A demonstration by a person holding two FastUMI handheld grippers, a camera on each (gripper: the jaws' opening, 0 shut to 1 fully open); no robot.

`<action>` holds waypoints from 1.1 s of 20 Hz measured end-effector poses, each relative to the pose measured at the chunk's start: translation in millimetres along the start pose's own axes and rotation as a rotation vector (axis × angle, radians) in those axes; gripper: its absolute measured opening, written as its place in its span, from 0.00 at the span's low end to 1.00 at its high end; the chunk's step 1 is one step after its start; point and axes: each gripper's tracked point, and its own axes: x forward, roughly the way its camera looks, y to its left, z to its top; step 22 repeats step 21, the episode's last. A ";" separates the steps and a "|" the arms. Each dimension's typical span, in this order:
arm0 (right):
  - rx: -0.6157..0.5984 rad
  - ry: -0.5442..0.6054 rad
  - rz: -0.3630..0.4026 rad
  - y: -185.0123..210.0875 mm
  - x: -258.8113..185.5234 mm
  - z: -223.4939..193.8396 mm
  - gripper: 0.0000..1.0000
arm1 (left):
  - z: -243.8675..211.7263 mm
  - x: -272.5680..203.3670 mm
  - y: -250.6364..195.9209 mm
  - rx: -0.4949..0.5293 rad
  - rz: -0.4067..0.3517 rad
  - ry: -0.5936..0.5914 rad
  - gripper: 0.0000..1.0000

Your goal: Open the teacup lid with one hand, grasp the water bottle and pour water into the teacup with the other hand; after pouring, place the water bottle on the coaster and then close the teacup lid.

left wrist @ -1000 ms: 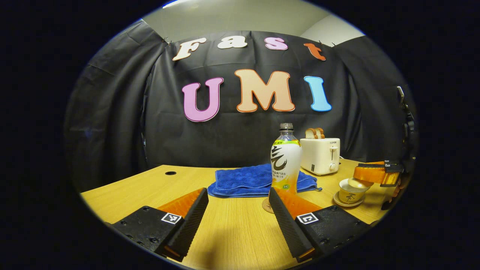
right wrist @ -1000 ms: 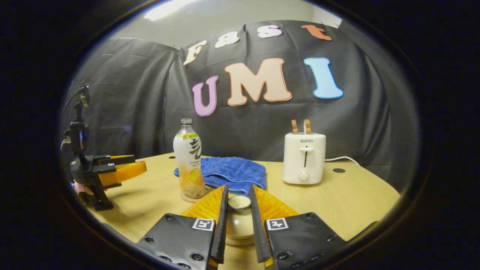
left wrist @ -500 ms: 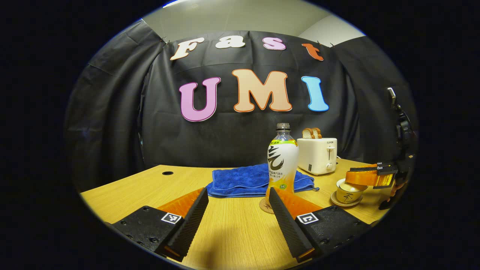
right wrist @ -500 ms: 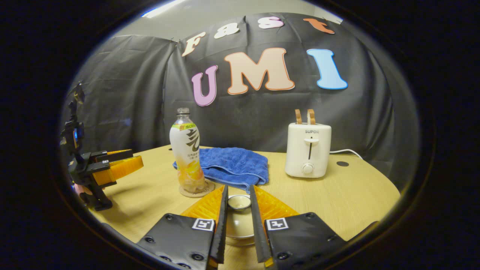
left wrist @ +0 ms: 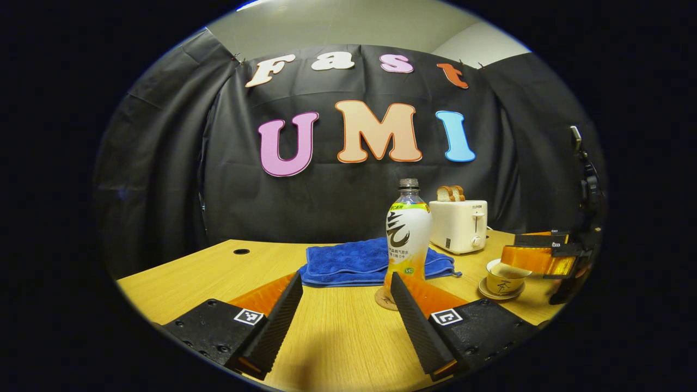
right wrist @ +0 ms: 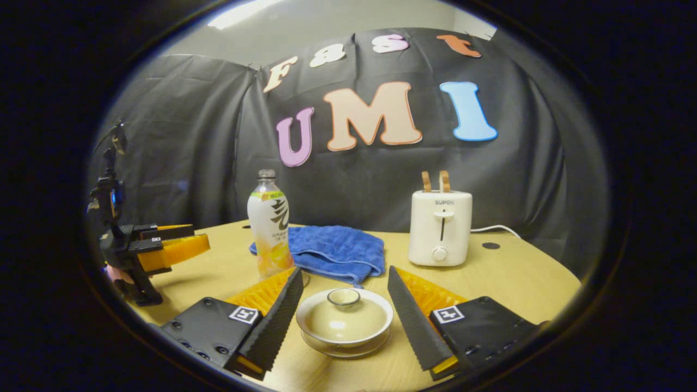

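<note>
The wooden desk carries everything, ordered here from big to small. A folded blue towel lies toward the back, and a white toaster with two slices of bread in its slots stands to the right of it in the right gripper view.

The water bottle stands upright on a round coaster just in front of the towel. In the left gripper view the bottle rises beyond the left tool, just behind the tip of the finger on the right of the picture and a little right of the gap's centre line. That tool's fingers are spread wide and grip nothing; bare desk shows between them.

The teacup sits on its saucer with the lid seated on it, knob up. In the right gripper view the cup lies between the two fingers of the right tool, near their tips, with a clear gap on either side, so neither finger touches lid or cup. This tool too is wide open and holds nothing.

In the left gripper view the teacup shows at the right, with the right tool level with its lid. In the right gripper view the left tool hovers at the left, well apart from the bottle.
</note>
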 end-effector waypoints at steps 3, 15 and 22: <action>-0.001 -0.031 -0.036 -7.3 -10.8 2.1 0.99 | 0.4 -1.4 -1.3 0.000 -0.003 0.000 0.95; -0.001 -0.047 -0.331 -75.2 -68.0 6.2 0.99 | 0.7 -7.4 10.6 0.003 0.060 0.003 0.95; -0.001 -0.048 -0.395 -86.1 -78.0 6.4 1.00 | 0.3 -13.8 20.7 0.003 0.119 0.004 0.95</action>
